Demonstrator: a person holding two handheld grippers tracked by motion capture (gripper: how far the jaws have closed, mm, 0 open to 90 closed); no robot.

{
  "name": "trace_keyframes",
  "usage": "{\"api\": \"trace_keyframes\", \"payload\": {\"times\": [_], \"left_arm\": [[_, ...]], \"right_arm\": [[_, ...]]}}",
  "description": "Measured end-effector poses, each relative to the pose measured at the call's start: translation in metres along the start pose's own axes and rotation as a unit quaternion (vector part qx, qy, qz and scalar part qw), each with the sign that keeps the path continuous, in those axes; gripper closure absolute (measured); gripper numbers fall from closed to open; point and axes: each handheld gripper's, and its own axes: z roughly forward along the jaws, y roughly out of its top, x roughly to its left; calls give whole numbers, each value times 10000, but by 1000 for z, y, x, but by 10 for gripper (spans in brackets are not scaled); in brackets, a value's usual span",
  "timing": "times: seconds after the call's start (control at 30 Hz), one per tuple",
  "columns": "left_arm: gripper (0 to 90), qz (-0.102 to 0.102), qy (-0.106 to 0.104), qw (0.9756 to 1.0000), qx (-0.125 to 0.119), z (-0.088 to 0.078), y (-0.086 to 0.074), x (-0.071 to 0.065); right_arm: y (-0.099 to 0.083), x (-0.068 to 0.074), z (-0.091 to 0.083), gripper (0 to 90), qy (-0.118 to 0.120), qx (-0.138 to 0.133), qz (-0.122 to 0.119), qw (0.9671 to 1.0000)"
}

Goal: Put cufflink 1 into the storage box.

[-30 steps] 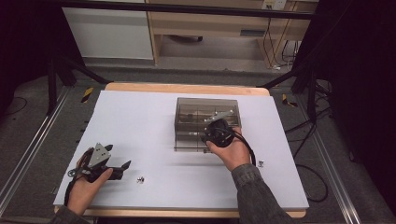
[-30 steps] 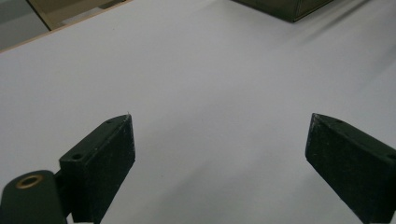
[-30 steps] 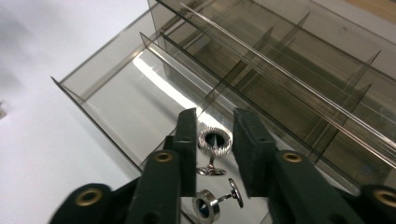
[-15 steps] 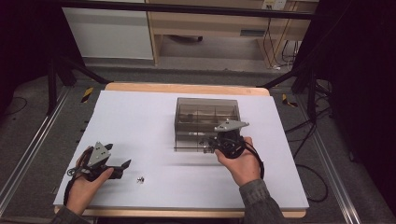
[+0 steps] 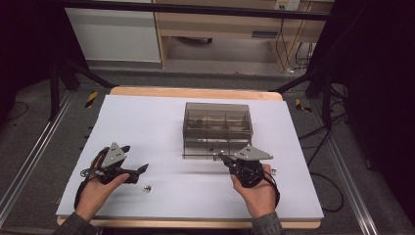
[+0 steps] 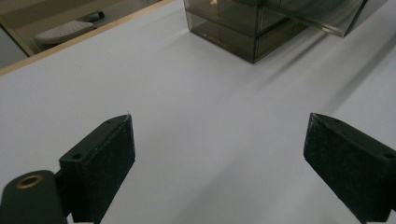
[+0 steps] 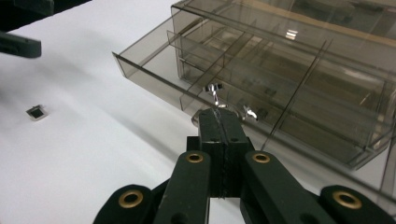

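A smoky clear drawer cabinet (image 5: 217,117) stands mid-table. Its lowest drawer (image 5: 205,151) is pulled out toward me, and its divided compartments (image 7: 224,60) hold a few small metal parts. My right gripper (image 5: 221,157) is at the drawer's front. Its jaws have just closed and are shut (image 7: 219,119) on the small clear handle there. My left gripper (image 5: 133,159) hovers low over the white table at the front left, well away from the cabinet (image 6: 261,23). Its jaws are wide open (image 6: 219,135) with nothing between them.
A tiny square part (image 5: 146,188) lies on the white tabletop (image 5: 161,122) just right of the left gripper, and it is also in the right gripper view (image 7: 35,112). Cables hang off the table's right side (image 5: 323,142). A wooden shelf (image 5: 230,29) stands beyond the table.
The right hand moved from over the cabinet down to its front and back toward me. The drawer now stands out from the cabinet. The left hand shifted only slightly.
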Motion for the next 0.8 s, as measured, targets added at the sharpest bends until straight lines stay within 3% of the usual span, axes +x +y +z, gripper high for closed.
{"api": "trace_keyframes", "payload": {"times": [0.1,0.3,0.37,0.57,0.77,0.8], "left_arm": [[88,-47,-12,10000,-26,3,7,-1],[94,100,1,9999,103,14,31,-7],[96,16,-16,9999,107,19,38,-8],[103,99,-6,9997,221,29,60,-12],[145,-27,-45,9999,113,36,79,-14],[158,54,-70,9999,51,39,83,-13]], "right_arm": [[-7,2,1,900,-38,-48,22,10000],[-25,2,6,900,-217,-288,140,9993],[-27,3,7,900,-234,-300,154,9992],[-30,3,8,900,-399,-345,-7,9986],[-38,1,3,900,-588,-428,150,9972],[-40,2,4,900,-641,-421,113,9970]]}}
